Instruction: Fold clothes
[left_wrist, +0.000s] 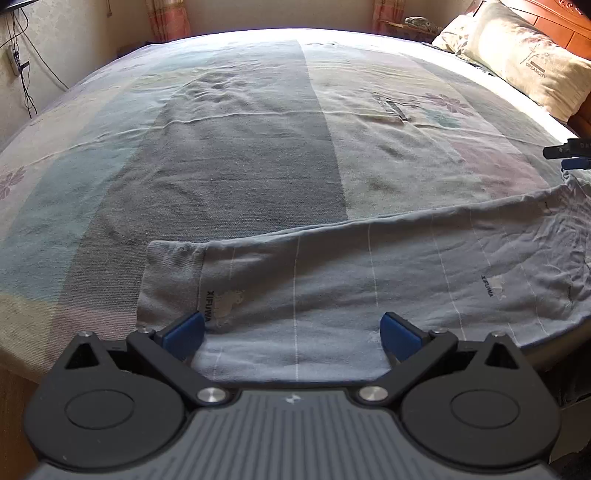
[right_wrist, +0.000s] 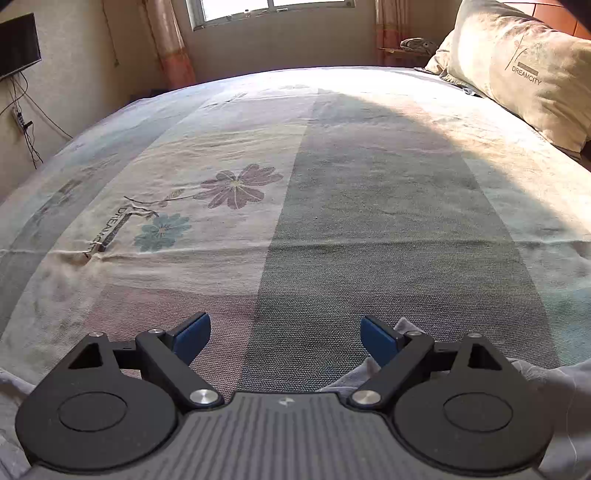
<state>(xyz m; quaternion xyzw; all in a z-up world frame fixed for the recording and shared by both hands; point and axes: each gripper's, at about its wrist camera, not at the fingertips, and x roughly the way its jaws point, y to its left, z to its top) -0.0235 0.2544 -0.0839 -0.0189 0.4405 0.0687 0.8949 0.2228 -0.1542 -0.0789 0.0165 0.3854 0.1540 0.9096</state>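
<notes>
A striped, flowered bed (left_wrist: 251, 155) fills the sunlit room, pillow (right_wrist: 524, 70) far right. Grey trousers (left_wrist: 369, 266) lie along its near edge. My left fingers (left_wrist: 184, 330) and right fingers (right_wrist: 378, 339) spread wide, holding nothing.

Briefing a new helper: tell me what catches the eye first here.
The grey trousers lie flat along the near edge of the bed, with the open left gripper over them. The open right gripper hovers above the striped sheet, and a pillow sits far right.
</notes>
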